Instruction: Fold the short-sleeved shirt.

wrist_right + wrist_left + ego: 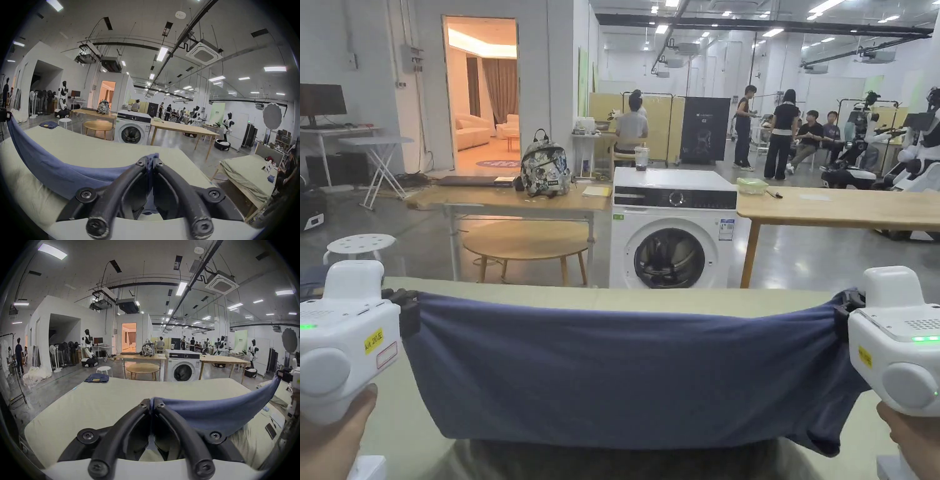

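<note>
Two grippers hold one blue shirt [625, 369] stretched between them across the lower half of the head view. The left gripper [151, 400] has its jaws pressed together on a pinch of cloth at the shirt's edge, seen low centre in its own view; the right gripper [151, 160] is clamped the same way on the opposite edge, a small tuft of fabric poking above its tips. Held taut and lifted, the shirt hangs as a flat band with its lower edge drooping toward the bottom of the frame, likely so it can be laid down smooth or doubled over without creases. Beneath it lies the pale green table [600, 300], its far edge running across the middle of the head view. A folded pair of jeans [97, 378] sits at the table's far left corner in the left gripper view, well apart from the shirt. Beyond, in the centre, stands a washing machine [673, 231] between two wooden tables, with people gathered at the upper right.
</note>
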### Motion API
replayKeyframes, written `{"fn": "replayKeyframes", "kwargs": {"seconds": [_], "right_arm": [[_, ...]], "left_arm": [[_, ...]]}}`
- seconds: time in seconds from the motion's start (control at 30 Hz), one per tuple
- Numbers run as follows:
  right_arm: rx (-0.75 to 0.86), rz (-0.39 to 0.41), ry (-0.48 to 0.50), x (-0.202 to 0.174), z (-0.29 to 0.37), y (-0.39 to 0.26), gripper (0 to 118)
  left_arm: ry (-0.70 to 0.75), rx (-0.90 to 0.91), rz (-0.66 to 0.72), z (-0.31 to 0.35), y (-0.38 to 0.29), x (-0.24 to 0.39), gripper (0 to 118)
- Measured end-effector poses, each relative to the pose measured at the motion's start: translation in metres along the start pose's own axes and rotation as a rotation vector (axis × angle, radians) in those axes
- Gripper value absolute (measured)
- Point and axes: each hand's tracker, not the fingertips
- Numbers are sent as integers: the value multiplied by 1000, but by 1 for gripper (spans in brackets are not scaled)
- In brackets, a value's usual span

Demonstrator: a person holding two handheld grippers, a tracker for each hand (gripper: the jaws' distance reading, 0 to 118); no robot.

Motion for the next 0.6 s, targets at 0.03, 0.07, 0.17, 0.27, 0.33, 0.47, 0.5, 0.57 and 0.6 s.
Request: {"fn": "replayKeyframes", "kwargs": {"seconds": [0.03, 0.07, 0.17, 0.27, 0.33, 0.47, 0.5, 0.57, 0.6], "right_arm": [[-13, 3, 3, 1, 9, -5, 4], [-16, -2, 4, 2, 17, -10, 4], [-34, 3, 4, 3, 39, -25, 3], [-64, -3, 12, 5, 57, -44, 4], [-90, 11, 19, 4, 67, -57, 4], [-170, 12, 38, 6, 84, -94, 4], [-198, 8, 45, 7, 88, -103, 4], [-249, 9, 54, 8, 95, -123, 4], [-277, 12, 60, 8, 98, -132, 4]], "left_arm": [[2, 1, -6, 8, -4, -1, 0], [1, 0, -8, 16, -9, -1, 0], [-5, -7, -3, 36, -24, -3, 0], [-2, -33, -3, 54, -43, -3, 0], [-16, -57, 9, 65, -58, -5, 0], [-23, -128, 27, 83, -96, -10, 0], [-29, -145, 30, 87, -105, -11, 0], [-33, -220, 38, 92, -126, -13, 0], [-37, -251, 39, 94, -135, -14, 0]]}}
